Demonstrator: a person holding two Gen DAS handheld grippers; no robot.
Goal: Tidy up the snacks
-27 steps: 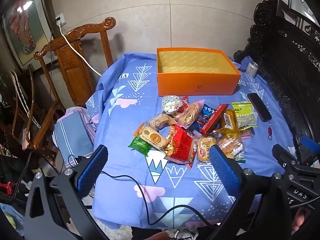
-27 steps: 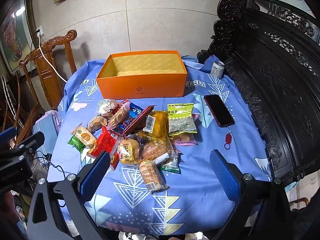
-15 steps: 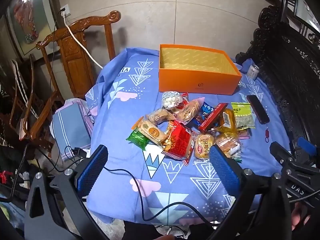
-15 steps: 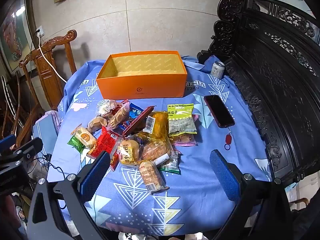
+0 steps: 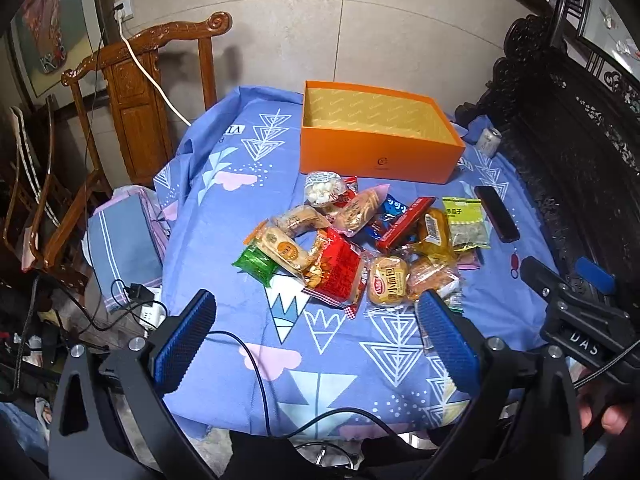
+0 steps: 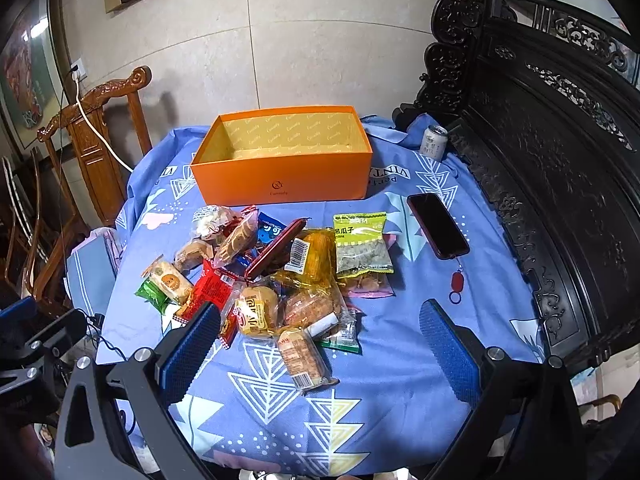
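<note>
Both the left claw (image 5: 316, 340) and the right claw (image 6: 320, 344) are held wide apart and empty above the surface (image 6: 400, 400). The snacks (image 6: 280, 272) are heaped just ahead, the orange box (image 6: 280, 176) beyond, presumably for filling.

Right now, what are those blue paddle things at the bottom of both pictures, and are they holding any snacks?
They are the fingers of two grippers that a person holds, one in each hand. A camera sits on each, so one picture looks out from the left gripper and the other from the right gripper. Both are open and hold nothing. On the blue cloth lie a pile of snacks, an empty orange box, a phone and a can.
</note>
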